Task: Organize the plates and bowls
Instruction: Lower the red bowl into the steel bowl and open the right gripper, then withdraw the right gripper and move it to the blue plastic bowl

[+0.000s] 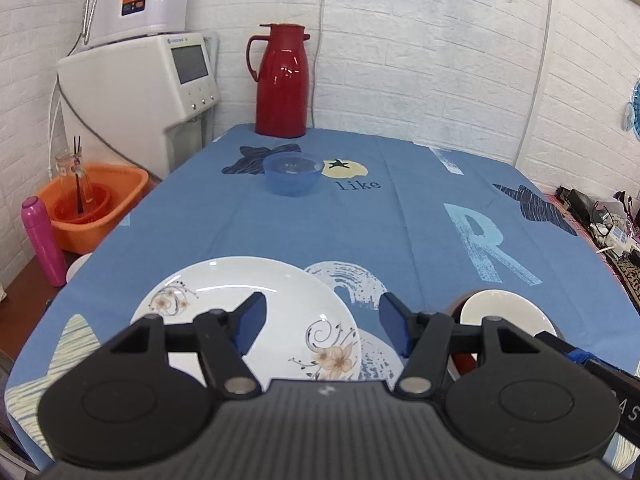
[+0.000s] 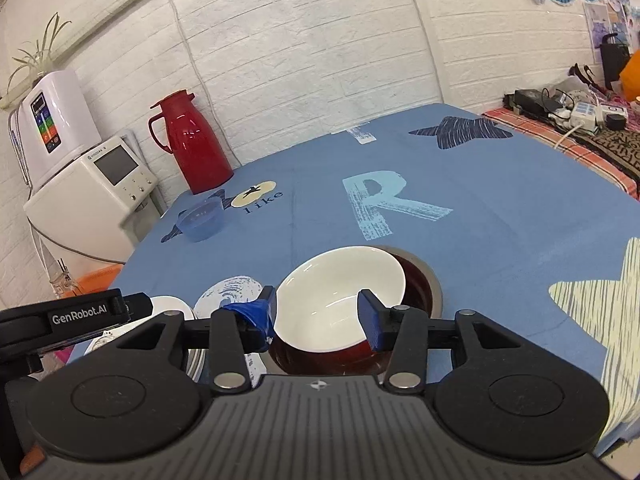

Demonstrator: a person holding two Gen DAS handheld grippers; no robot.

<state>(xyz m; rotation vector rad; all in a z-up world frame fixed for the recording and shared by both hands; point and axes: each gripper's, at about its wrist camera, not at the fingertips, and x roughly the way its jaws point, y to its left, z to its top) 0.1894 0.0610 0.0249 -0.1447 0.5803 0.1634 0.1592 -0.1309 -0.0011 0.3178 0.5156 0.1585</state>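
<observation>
The left claw point(image 1: 322, 322) hovers spread over the floral plate point(image 1: 256, 312) at the bench's near edge, while the right claw point(image 2: 318, 312) straddles the tilted white-lined bowl point(image 2: 340, 300), fingers apart.

Red thermos jug point(image 1: 281, 80) upright at far edge of blue printed tablecloth point(image 1: 416, 216). White dispenser machine point(image 1: 148, 96) left; orange basin point(image 1: 94, 204), pink bottle point(image 1: 43, 240) beside it.

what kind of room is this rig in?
Probably a home kitchen or dining corner: a table under a printed blue tablecloth, a red thermos jug by the white brick wall, and a countertop water dispenser.
</observation>
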